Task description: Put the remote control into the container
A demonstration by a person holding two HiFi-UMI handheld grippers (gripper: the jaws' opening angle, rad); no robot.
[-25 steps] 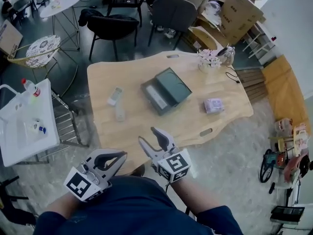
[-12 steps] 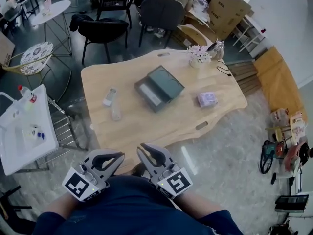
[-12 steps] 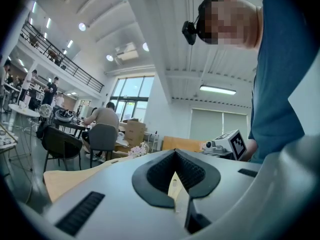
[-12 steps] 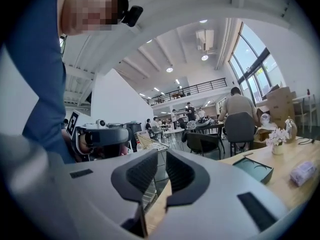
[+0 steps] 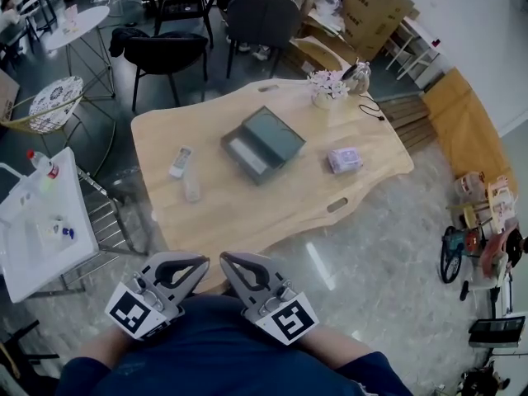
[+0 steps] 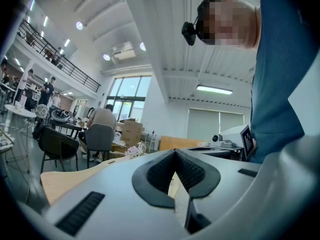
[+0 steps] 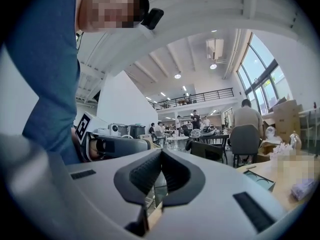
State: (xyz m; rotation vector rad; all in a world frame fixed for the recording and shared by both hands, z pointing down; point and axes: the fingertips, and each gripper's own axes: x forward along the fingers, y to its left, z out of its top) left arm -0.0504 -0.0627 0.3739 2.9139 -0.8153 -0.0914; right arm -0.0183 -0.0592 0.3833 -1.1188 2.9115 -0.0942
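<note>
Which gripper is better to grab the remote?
Probably the left gripper. The remote lies left of the container, on that gripper's side. The right gripper would have to reach across. Both are shut and empty.

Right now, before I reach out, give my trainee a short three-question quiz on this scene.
1. True or false: the remote lies on the table, outside the container.
2. In the head view, the purple pack lies on which side of the container? A left, B right.
3. Fill in: the left claw and right claw are both ____, holding nothing.
Key: 1 true; 2 B; 3 shut.
</note>
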